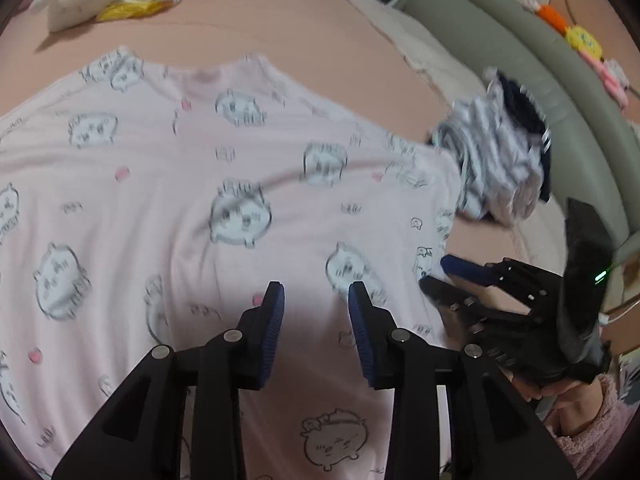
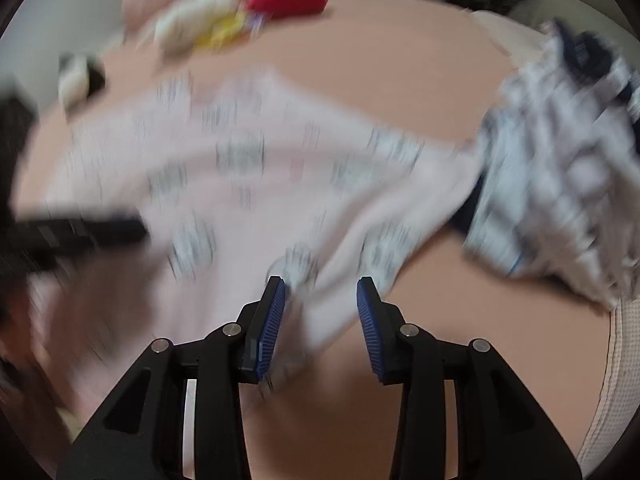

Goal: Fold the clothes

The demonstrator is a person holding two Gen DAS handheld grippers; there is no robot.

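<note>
- A pink pyjama top (image 1: 208,168), printed with cartoon animals, lies spread flat on a pink bed (image 1: 320,32).
- The left gripper (image 1: 316,300) hovers over the top's near part, jaws apart, holding nothing.
- The right gripper (image 2: 321,296) sits at the top's right edge; cloth shows between its parted jaws, but blur hides whether the pads pinch it.
- A crumpled striped garment (image 1: 492,160) waits just beyond that edge.
- The top looks laid out, not yet folded; next, each gripper likely needs a firm pinch on an edge.
</note>
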